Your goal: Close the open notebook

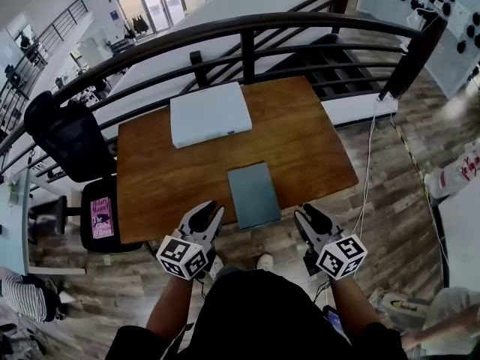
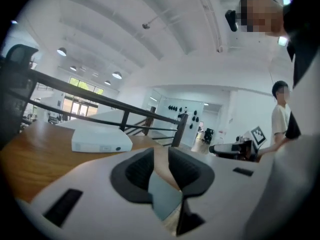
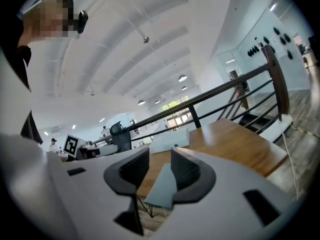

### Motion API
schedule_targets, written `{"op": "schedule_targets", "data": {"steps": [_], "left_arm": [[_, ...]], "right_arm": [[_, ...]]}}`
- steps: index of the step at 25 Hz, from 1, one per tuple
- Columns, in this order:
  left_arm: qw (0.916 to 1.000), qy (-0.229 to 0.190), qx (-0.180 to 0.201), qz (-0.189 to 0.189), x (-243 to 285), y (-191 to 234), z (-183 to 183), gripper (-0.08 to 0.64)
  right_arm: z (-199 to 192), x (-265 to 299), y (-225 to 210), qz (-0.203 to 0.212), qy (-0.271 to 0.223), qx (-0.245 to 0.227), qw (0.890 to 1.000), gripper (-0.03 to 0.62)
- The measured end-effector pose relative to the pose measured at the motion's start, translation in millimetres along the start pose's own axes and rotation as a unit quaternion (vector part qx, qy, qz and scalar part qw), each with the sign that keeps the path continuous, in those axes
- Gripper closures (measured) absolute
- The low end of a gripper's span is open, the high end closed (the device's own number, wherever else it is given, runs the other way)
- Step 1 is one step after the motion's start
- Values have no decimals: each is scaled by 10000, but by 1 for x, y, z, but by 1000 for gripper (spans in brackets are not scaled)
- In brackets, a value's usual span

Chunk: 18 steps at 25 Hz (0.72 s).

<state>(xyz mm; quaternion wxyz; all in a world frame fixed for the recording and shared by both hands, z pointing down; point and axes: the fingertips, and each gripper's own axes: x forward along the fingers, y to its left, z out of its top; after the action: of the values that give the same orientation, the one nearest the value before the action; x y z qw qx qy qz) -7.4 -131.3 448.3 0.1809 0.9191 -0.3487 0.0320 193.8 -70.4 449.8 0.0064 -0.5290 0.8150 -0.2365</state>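
- Left gripper (image 1: 212, 210), lower left of centre: jaws narrowly apart, nothing clamped. Hold it clear of the table (image 1: 165, 172) edge.
- Notebook (image 1: 253, 195), centre, at the table's near edge: lies flat and looks shut. Check that its cover sits flush.
- Right gripper (image 1: 308, 214), lower right of centre: jaws apart, empty.

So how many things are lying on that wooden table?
2: a white box toward the far edge and a closed grey-blue notebook at the near edge. Nothing seems hidden.
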Motion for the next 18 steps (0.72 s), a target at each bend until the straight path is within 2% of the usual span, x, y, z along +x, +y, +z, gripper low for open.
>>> {"op": "schedule_targets", "data": {"steps": [5, 8, 12, 18], "left_arm": [[9976, -577, 57, 367, -23, 25, 50, 468], [9959, -748, 186, 480, -45, 38, 70, 469], [9944, -787, 322, 629, -71, 59, 82, 469], [9916, -880, 282, 904, -102, 86, 85, 469]], "right_arm": [[47, 22, 26, 92, -420, -310, 9986, 538], [62, 34, 45, 182, -620, -371, 9972, 563], [69, 54, 62, 206, -766, -354, 9962, 575], [68, 71, 84, 206, -808, -529, 9951, 597]]}}
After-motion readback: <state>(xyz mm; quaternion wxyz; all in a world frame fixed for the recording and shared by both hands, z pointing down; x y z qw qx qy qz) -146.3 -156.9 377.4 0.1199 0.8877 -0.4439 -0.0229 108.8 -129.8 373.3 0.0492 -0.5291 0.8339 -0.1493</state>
